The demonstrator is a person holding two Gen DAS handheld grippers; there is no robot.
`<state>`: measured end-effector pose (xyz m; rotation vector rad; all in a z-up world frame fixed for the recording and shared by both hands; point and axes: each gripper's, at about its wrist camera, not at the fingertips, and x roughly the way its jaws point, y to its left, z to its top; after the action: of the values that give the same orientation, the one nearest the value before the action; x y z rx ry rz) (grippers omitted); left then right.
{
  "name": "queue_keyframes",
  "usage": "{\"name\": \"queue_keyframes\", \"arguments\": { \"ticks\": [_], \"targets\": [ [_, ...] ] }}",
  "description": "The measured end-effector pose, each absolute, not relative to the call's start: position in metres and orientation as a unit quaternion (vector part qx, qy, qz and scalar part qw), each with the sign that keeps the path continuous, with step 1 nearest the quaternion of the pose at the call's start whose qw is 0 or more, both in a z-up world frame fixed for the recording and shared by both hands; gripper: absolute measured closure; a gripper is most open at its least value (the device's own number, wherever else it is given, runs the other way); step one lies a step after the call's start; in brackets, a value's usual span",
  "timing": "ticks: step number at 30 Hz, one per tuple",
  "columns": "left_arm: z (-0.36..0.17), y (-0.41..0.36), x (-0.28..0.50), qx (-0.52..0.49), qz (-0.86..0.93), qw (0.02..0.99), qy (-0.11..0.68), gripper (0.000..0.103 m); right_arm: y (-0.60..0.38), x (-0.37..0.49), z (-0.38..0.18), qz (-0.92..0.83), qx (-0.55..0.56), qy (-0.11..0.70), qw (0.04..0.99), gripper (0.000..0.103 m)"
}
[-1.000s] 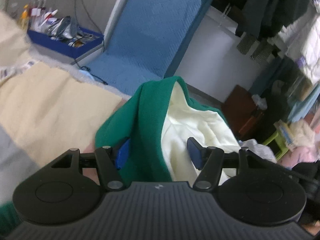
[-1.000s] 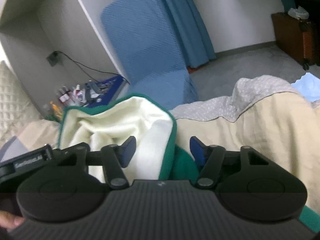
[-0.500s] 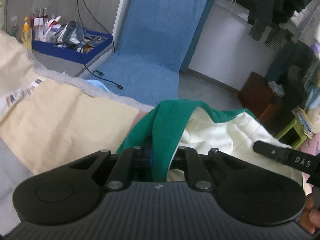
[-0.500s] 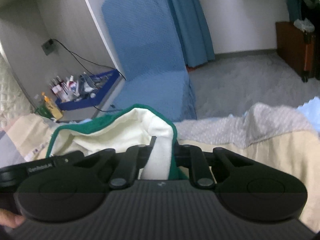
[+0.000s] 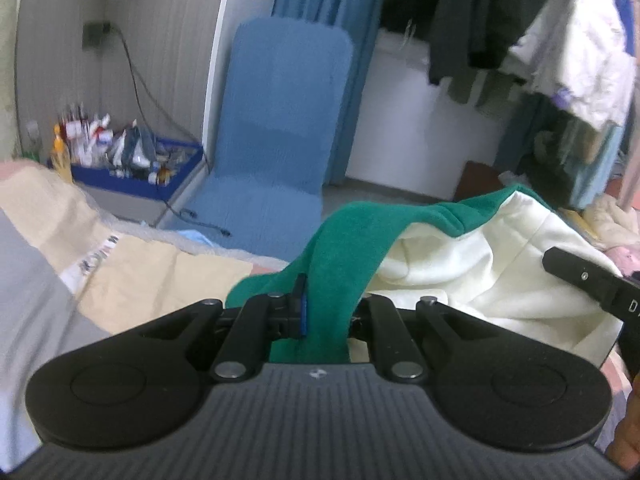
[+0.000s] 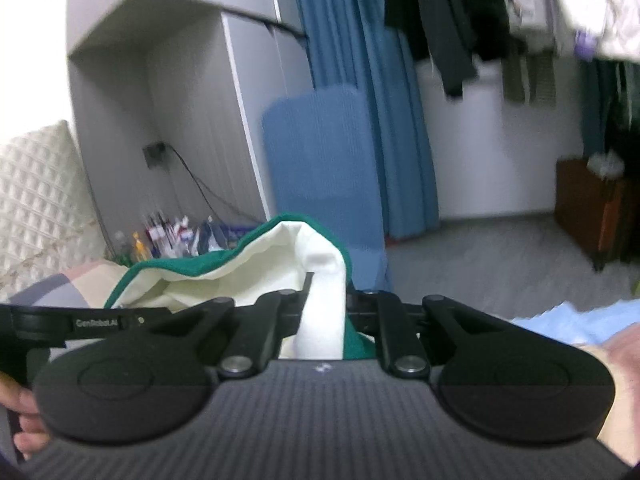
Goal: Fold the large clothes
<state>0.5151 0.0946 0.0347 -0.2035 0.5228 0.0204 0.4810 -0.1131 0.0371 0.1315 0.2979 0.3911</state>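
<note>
Left gripper (image 5: 325,312): jaws clamped on a fold of the green garment (image 5: 344,248). Green outer fabric runs up out of the jaws and arches right; the cream lining (image 5: 480,264) bunches to the right of the jaws, near the tip of the other gripper at the right edge of the left wrist view. The garment hangs raised above the bed (image 5: 132,268), whose beige and grey cover spreads to the left and below.

Right gripper (image 6: 326,300): jaws clamped on a cream fold of the same garment (image 6: 324,304), green edge showing just right of the pinch. The rest of the cloth drapes away left, cream side up with a green rim (image 6: 192,268).

Far side: a blue chair (image 5: 280,120) against the curtain, a blue tray of bottles (image 5: 128,160) to its left, dark clothes hanging (image 5: 472,20) at upper right. Both views slightly blurred.
</note>
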Motion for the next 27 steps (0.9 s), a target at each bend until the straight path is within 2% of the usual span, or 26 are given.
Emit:
{"name": "queue_keyframes", "arguments": {
  "ticks": [5,8,12,17,20,27],
  "targets": [
    [0.067,0.065,0.415,-0.084,0.001,0.969,0.231,0.091,-0.135,0.389,0.061,0.194,0.054,0.098,0.975,0.091],
    [0.069,0.048,0.352,-0.066,0.013,0.968,0.243,0.091,-0.146,0.332,0.067,0.190,0.053,0.086,0.977,0.091],
    [0.045,0.026,0.275,-0.034,0.013,0.963,0.269,0.091,-0.148,0.258,0.056,0.195,0.022,0.093,0.976,0.091],
    [0.006,0.013,0.198,-0.064,0.012,0.952,0.299,0.091,-0.149,0.192,0.021,0.205,0.023,0.120,0.971,0.090],
    [-0.021,0.016,0.170,-0.111,0.010,0.944,0.310,0.090,-0.154,0.167,-0.002,0.200,0.034,0.145,0.968,0.090],
    [-0.068,0.023,0.145,-0.149,-0.014,0.935,0.322,0.090,-0.172,0.147,-0.052,0.196,0.067,0.233,0.950,0.088]
  ]
}}
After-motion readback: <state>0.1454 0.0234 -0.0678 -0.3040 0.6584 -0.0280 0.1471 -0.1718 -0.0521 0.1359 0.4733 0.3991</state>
